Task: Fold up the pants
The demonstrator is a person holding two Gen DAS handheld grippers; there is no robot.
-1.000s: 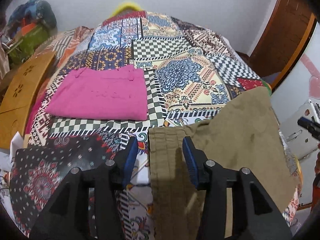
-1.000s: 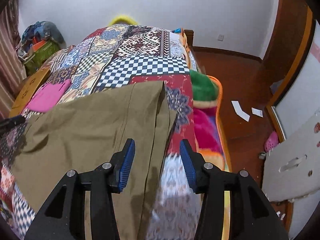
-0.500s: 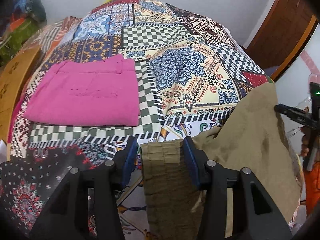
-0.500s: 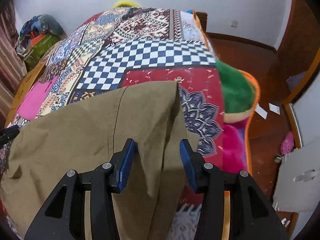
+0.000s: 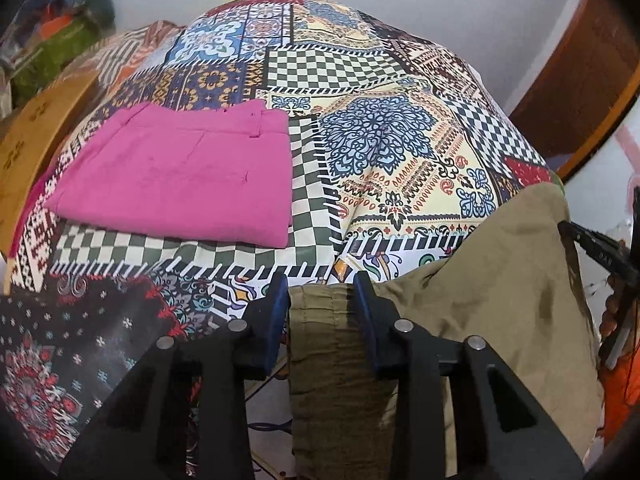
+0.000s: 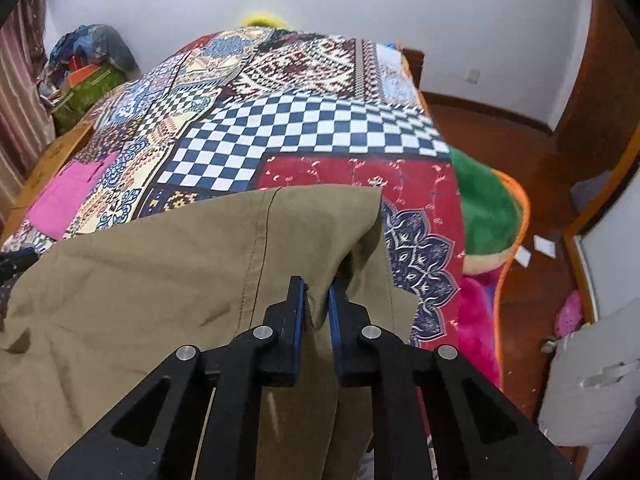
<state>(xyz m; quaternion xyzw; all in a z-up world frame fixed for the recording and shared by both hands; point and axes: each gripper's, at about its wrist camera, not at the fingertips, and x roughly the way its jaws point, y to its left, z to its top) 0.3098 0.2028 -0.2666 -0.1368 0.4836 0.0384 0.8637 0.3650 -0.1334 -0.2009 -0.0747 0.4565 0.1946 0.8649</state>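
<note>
Pink pants [image 5: 176, 176]: already folded, lying at 10 o'clock on the patchwork bedspread [image 5: 400, 148], well apart from the work.
Left gripper [image 5: 322, 300]: jaws have just been closing; narrow now, pads pressing both sides of the gathered waistband at 6 o'clock, probably to anchor that end.
Olive pants [image 6: 160, 272]: spread flat across the near bed edge, waistband left, leg hems right.
Right gripper [image 6: 318, 304]: jaws have just been closing; nearly together, pinching the leg fabric near the hem at 6 o'clock.
Judgement: both ends are gripped, likely to lift and fold lengthwise.
</note>
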